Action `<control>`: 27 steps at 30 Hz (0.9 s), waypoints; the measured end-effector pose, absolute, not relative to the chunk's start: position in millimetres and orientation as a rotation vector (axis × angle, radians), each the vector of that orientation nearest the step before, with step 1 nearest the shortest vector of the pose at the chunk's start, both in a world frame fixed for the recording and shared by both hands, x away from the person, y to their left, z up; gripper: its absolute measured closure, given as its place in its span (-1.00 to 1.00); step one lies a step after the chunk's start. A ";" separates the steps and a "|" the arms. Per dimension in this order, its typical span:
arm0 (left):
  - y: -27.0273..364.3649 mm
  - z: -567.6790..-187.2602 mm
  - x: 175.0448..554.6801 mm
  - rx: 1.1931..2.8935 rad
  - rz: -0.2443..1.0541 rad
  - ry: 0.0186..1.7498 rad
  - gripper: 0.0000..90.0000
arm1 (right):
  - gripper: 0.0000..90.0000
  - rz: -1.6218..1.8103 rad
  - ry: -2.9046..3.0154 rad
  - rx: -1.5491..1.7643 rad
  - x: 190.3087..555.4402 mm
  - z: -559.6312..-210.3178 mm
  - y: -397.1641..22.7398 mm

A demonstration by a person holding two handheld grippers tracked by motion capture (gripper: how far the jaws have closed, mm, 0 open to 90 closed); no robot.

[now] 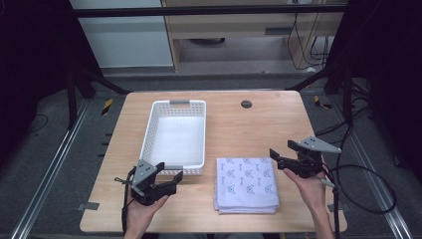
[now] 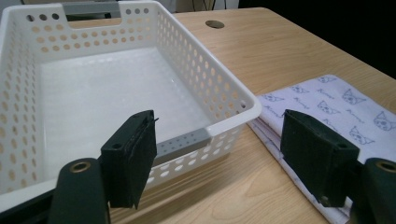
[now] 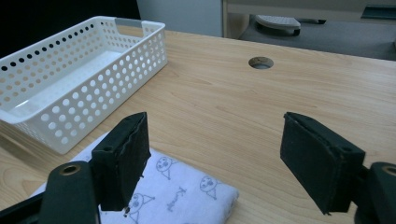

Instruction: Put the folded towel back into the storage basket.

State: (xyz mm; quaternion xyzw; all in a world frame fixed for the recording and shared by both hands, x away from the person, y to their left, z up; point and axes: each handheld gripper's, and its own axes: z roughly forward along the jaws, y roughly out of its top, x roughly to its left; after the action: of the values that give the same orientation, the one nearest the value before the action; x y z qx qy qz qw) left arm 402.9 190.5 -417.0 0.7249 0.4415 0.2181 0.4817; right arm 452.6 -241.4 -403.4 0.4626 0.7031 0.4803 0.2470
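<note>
A folded white cloth with a blue cat print lies near the table's front edge, right of centre. To its left stands an empty white perforated basket. My left gripper hovers open at the basket's near right corner, nothing between its jaws. My right gripper is open just off the cloth's far right corner, jaws pointing left over it, holding nothing.
A round cable hole sits in the wooden table near its far edge. Cables trail from both grippers off the front and right sides. Black frame posts stand beyond the table.
</note>
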 end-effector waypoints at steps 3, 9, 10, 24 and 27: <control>182.5 -416.6 405.3 1.775 0.526 1.069 -0.42 | -0.46 1.307 1.914 1.263 455.4 -405.2 -240.7; 166.0 -421.3 406.1 1.815 0.514 1.046 -0.38 | -0.45 1.295 1.934 1.266 457.8 -409.0 -240.0; 160.4 -425.0 405.3 1.828 0.505 1.041 -0.38 | -0.44 1.285 1.946 1.269 458.5 -412.5 -238.6; 132.1 -443.6 402.8 1.908 0.473 1.010 -0.37 | -0.39 1.228 2.033 1.288 462.5 -434.0 -236.4; 127.5 -447.1 402.8 1.919 0.461 1.008 -0.37 | -0.39 1.211 2.050 1.293 463.1 -439.0 -235.1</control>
State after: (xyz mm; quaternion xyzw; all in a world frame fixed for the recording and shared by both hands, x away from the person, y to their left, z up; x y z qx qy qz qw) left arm 402.8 127.5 -447.1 0.7748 0.4071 0.1861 0.4465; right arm 463.1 -235.1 -439.0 0.4663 0.7389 0.4365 0.2145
